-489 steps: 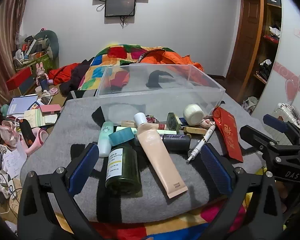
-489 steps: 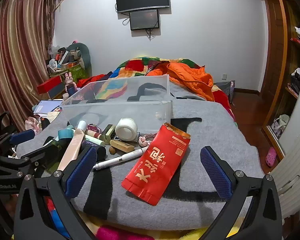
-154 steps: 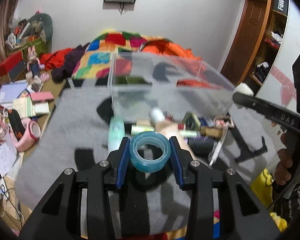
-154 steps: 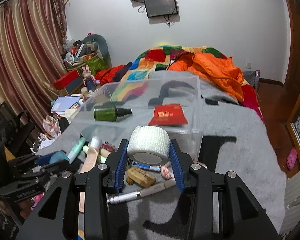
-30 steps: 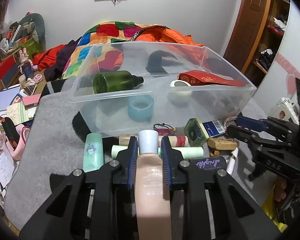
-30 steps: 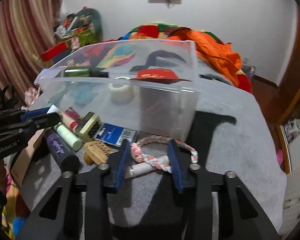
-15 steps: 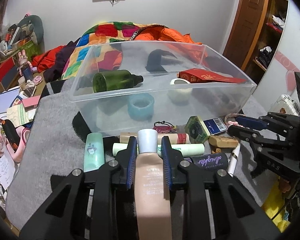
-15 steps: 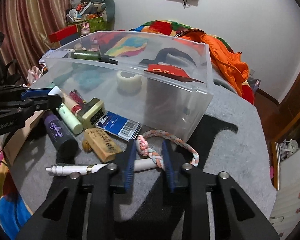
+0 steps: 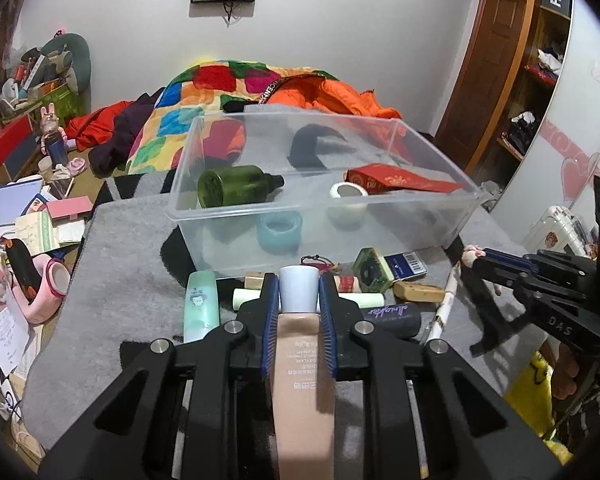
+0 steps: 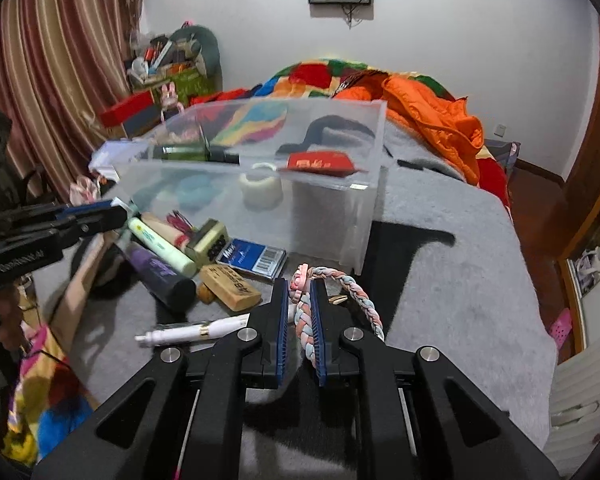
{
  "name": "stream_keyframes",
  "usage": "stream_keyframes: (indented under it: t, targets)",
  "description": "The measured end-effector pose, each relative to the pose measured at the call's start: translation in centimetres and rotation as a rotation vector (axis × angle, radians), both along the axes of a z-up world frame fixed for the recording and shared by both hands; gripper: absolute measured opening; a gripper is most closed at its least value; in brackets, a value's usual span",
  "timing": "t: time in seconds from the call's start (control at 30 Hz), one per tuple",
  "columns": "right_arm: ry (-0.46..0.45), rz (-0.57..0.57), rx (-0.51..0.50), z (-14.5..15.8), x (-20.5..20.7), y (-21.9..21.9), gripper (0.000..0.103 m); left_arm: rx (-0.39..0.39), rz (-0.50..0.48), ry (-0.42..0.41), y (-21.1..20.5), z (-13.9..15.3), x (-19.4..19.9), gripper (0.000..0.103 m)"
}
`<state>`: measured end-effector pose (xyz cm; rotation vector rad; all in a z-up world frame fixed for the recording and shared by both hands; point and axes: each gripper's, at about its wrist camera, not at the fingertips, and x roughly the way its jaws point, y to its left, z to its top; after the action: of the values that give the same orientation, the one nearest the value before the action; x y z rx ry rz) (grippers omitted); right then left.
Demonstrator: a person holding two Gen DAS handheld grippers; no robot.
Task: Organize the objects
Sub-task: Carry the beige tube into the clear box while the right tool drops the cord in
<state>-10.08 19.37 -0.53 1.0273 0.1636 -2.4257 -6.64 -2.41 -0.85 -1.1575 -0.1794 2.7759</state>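
- Clearly, the left gripper (image 9: 299, 312) has its jaws closing on the beige tube (image 9: 303, 380), low in the frame's centre; pinched just below the white cap (image 9: 299, 294), the long, soft tube could sag or swing and knock the bottles beside it.
- The right gripper (image 10: 300, 322) is clamped on the braided cord (image 10: 356, 292), lower centre; its loose loop may snag the white pen (image 10: 192, 334) nearby.
- Both loads must clear the clear bin's (image 9: 400, 204) near wall; a low carry could catch its rim.
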Motion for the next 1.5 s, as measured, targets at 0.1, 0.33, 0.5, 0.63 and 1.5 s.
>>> stream_keyframes:
  t: [0.1, 0.33, 0.5, 0.63, 1.5]
  targets:
    - [0.032, -0.007, -0.045, 1.5, 0.5, 0.3, 0.01, 0.015, 0.006, 0.019, -0.1, 0.9, 0.4, 0.02]
    - [0.073, -0.021, -0.111, 4.1, 0.0, 0.3, 0.01, 0.023, 0.006, 0.092, 0.3, 3.8, 1.5, 0.02]
    - [0.095, -0.024, -0.137, 5.3, -0.2, 0.0, 0.01, 0.058, -0.006, 0.132, 0.3, 6.0, 2.5, 0.02]
    - [0.121, -0.023, -0.141, 6.2, 0.1, -0.3, 0.01, 0.075, -0.01, 0.16, 0.3, 7.4, 3.2, 0.02]
    - [0.158, -0.017, -0.142, 7.6, -3.4, -3.0, 0.01, 0.021, 0.042, 0.315, -0.2, 14.8, 0.0, 0.019]
